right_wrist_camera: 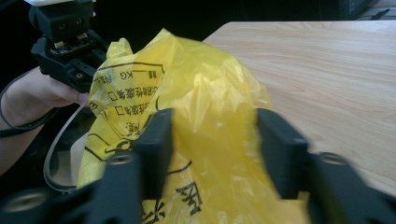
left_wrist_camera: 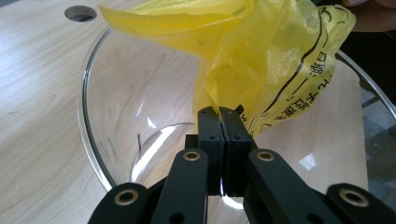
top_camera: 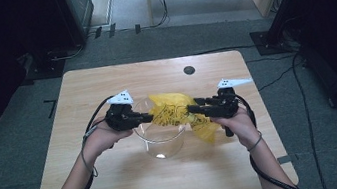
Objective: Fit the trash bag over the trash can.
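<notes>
Left tool [left_wrist_camera: 222, 122] pinches a crinkly yellow plastic bag [left_wrist_camera: 261, 60] over a round glass bowl [left_wrist_camera: 93, 135]; right tool [right_wrist_camera: 212, 140] spread around it.

The thin yellow plastic bag with black print [right_wrist_camera: 205, 93] runs off the bottom edge of the right gripper view, and its folds break up the lettering. There the right claw [right_wrist_camera: 212, 140] is blurred, the film covering whatever lies between its jaws. The clear glass bowl [left_wrist_camera: 93, 126] is cut off at the left gripper view's bottom edge.
</notes>
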{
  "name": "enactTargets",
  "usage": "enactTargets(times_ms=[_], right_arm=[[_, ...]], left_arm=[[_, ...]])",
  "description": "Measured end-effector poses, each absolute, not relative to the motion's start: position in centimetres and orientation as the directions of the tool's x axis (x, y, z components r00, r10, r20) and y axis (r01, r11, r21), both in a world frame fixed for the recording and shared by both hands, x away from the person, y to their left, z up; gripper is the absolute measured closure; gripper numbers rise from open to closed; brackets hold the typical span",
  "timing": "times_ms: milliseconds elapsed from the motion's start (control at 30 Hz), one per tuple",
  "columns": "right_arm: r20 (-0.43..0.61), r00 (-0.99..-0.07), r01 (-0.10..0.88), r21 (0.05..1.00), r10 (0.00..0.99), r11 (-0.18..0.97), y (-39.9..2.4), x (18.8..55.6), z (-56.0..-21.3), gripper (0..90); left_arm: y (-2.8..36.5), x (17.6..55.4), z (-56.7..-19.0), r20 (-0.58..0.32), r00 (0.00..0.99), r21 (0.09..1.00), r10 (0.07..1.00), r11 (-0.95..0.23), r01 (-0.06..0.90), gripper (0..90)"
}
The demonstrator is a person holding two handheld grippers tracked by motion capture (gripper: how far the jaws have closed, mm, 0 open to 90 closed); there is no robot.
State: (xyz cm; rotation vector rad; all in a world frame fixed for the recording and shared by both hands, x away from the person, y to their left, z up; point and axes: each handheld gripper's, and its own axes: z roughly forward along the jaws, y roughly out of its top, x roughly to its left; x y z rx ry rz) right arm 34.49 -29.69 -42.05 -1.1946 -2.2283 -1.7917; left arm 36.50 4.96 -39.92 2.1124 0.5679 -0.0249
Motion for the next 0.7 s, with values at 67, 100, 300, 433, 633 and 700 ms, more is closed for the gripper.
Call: enactTargets(times_ms=[67, 100, 300, 433, 633, 700], right_arm=[[0.487, -0.697, 0.590, 0.806, 0.527, 0.035, -29.7, 34.4, -41.9, 69.2], [0.483, -0.697, 0.591, 0.806, 0.529, 0.043, -29.6, 34.3, -41.7, 75.0], [0.390, -0.728, 0.510, 0.858, 0.565, 0.065, -28.9, 33.8, -39.8, 84.1], [0.290, -0.757, 0.442, 0.887, 0.585, 0.131, -27.5, 33.4, -38.3, 85.4], [0.151, -0.784, 0.390, 0.874, 0.601, 0.289, -25.0, 33.0, -38.2, 86.1], [0.136, -0.790, 0.384, 0.870, 0.598, 0.309, -24.6, 33.0, -38.2, 86.1]], left_arm=[[5.0, 36.5, -39.9, -0.227, 0.894, 0.785, 0.387, -0.470, 0.403, 88.6], [5.0, 36.5, -39.9, -0.224, 0.894, 0.788, 0.388, -0.468, 0.401, 87.8], [5.6, 36.5, -38.8, -0.215, 0.892, 0.823, 0.397, -0.419, 0.384, 69.5], [6.1, 36.0, -37.4, -0.175, 0.907, 0.860, 0.382, -0.389, 0.330, 50.4], [6.7, 35.8, -36.2, -0.150, 0.902, 0.883, 0.404, -0.356, 0.306, 35.9], [6.7, 35.7, -36.1, -0.146, 0.901, 0.887, 0.408, -0.351, 0.302, 34.0]])
